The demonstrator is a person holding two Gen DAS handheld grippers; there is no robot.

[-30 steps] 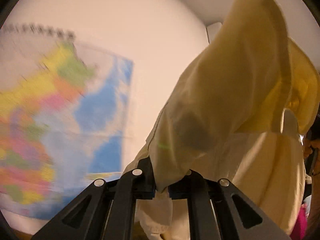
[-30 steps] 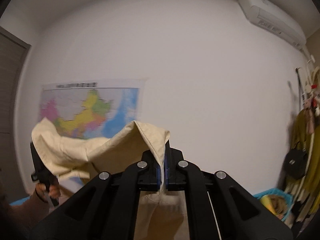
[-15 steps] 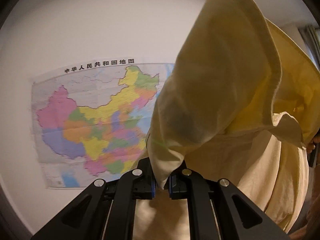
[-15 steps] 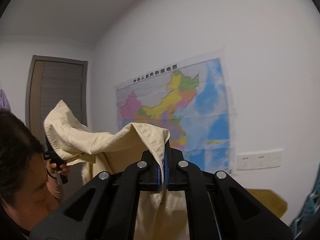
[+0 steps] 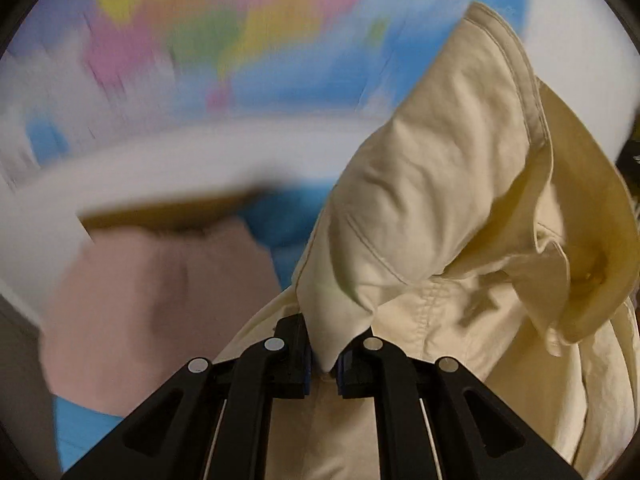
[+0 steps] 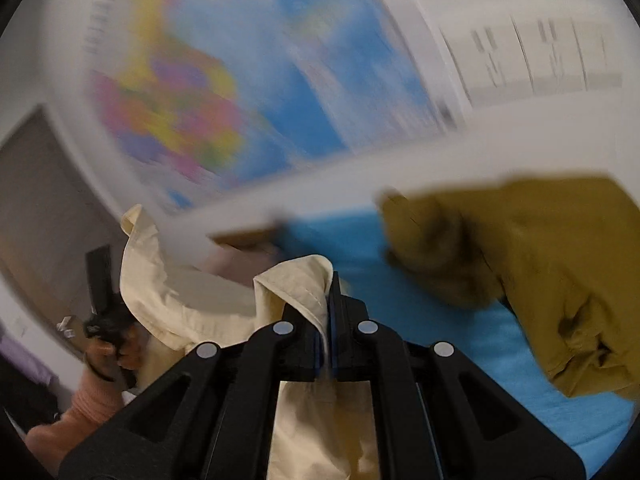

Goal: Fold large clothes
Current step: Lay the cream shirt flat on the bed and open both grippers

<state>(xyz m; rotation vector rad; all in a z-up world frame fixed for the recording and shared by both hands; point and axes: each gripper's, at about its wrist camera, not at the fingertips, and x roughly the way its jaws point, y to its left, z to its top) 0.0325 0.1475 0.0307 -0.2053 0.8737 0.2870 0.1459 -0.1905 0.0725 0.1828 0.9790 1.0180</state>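
left gripper (image 5: 323,364): clamped on a corner of the cream shirt (image 5: 440,216) | right gripper (image 6: 327,354): pinching another edge | shirt: hangs between them above the blue surface (image 6: 500,344) | risk: could drape over the mustard garment (image 6: 540,264), or thin cloth slips from the pads.

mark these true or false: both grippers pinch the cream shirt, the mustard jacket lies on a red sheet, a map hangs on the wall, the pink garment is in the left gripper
1. Both the left gripper and the right gripper pinch the cream shirt. True.
2. The mustard jacket lies on a red sheet. False: the sheet is blue.
3. A map hangs on the wall. True.
4. The pink garment is in the left gripper. False: it lies apart, beyond that gripper.
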